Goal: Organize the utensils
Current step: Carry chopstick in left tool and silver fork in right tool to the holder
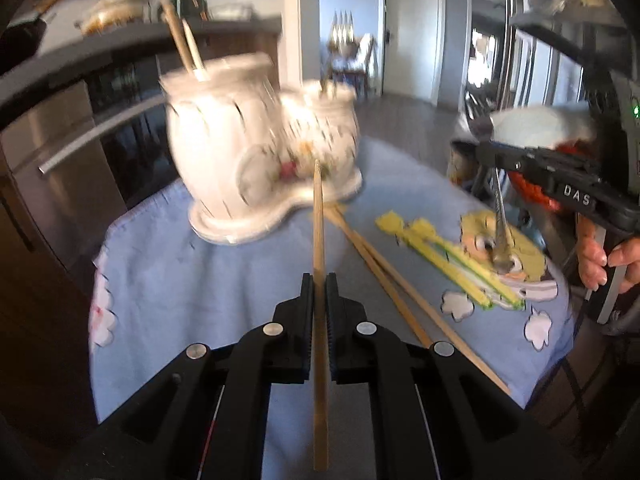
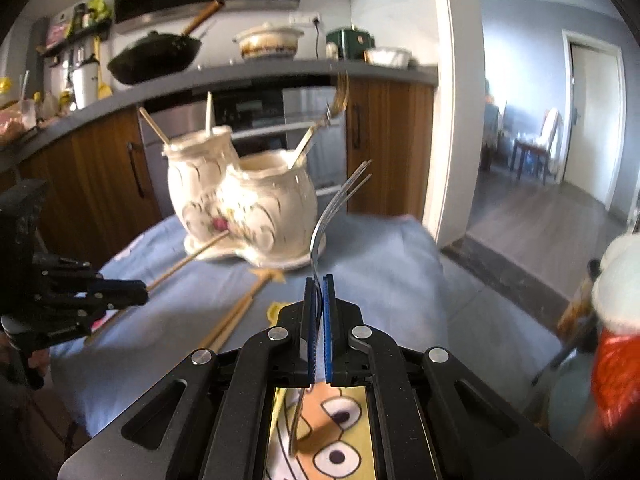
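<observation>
A white ceramic double-pot utensil holder [image 1: 256, 148] [image 2: 244, 208] stands at the far side of a blue-covered table. Its taller pot holds two chopsticks [image 1: 182, 40]; its shorter pot holds a gold fork [image 2: 320, 124]. My left gripper [image 1: 319, 280] is shut on a wooden chopstick [image 1: 319, 224] whose tip points at the holder. My right gripper [image 2: 319, 280] is shut on a silver fork [image 2: 340, 200], tines up, to the right of the holder; it also shows in the left wrist view [image 1: 490, 156]. Two more chopsticks [image 1: 384, 272] lie on the cloth.
The blue cloth [image 1: 200, 280] has a yellow cartoon print [image 1: 480, 256]. Kitchen cabinets and an oven [image 2: 256, 120] stand behind the table. A counter carries a wok [image 2: 156, 56] and a pot [image 2: 268, 40]. A doorway opens to the right.
</observation>
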`<state>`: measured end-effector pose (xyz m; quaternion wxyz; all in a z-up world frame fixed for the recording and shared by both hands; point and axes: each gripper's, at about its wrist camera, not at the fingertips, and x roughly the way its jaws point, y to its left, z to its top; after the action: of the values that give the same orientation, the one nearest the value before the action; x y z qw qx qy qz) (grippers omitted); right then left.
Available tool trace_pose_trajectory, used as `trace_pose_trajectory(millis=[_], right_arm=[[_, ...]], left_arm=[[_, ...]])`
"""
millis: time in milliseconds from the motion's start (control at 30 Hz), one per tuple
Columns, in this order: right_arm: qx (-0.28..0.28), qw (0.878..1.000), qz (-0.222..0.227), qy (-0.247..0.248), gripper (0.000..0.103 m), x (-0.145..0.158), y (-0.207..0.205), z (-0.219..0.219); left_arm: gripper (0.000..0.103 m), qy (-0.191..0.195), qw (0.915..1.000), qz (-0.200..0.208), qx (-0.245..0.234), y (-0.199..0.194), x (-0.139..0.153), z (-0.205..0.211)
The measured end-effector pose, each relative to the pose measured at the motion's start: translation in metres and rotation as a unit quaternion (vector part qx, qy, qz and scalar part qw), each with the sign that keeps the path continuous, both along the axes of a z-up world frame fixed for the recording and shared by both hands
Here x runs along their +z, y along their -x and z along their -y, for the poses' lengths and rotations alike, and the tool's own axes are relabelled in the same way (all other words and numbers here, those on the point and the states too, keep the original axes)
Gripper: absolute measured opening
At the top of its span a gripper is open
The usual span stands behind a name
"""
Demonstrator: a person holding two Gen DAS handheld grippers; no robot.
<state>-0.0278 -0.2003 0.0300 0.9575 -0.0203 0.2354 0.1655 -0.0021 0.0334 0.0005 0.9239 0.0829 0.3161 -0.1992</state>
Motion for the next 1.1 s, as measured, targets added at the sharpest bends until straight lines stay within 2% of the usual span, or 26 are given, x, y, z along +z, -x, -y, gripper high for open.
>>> trace_pose_trajectory(millis=[100,300,567,667,800,1100], right_arm=[[-0.004,0.999,0.031,0.006,0.004,0.01,0.003,-0.004],[-0.004,0.997,0.07,0.016,0.003,0.035,-0.002,-0.013],[0.017,0.996,0.082,-0.016,0.003,0.068,-0.023,-0.023],[0.024,0.996,0.087,-0.027,0.003,0.078,-0.033,-0.031],[0.032,0.994,0.099,-0.025,0.003,0.09,-0.044,-0.045],[0.033,0.99,0.128,-0.054,0.003,0.11,-0.07,-0.059]], left_arm=[[0.006,0.025,0.9986,0.047,0.006,0.008,0.012,-0.011],[0.006,0.055,0.9921,0.112,0.011,0.008,0.032,-0.02],[0.006,0.107,0.9746,0.197,-0.003,0.004,0.076,-0.03],[0.006,0.129,0.9649,0.228,-0.006,-0.001,0.096,-0.035],[0.006,0.177,0.9516,0.251,-0.008,-0.018,0.115,-0.054],[0.006,0.246,0.9388,0.241,0.008,-0.078,0.122,-0.08]])
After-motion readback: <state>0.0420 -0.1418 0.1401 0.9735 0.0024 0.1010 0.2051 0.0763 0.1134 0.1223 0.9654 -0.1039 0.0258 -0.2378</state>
